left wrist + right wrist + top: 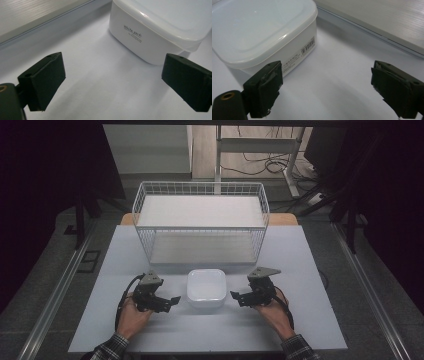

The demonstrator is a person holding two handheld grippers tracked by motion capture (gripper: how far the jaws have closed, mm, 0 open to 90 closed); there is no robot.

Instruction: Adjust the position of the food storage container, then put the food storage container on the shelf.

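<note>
A white square plastic container [206,288] with a snap-on lid sits on the pale table, near its front middle. My left gripper [172,301] rests just to its left, pointing at it, with its jaws wide apart and nothing between them. In the left gripper view the container [155,30] stands ahead and to the right of the open left gripper [113,82]. My right gripper [235,297] mirrors it on the container's right side, also open and empty. The right gripper view has the container [262,32] just beyond the left jaw of the right gripper [329,91], not touched.
A white wire basket rack [200,184] with a white shelf board inside stands behind the container, its lower board [37,15] [387,22] close to both grippers. Bare table [300,320] lies at both sides and in front. Dark curtains and floor rails flank the table.
</note>
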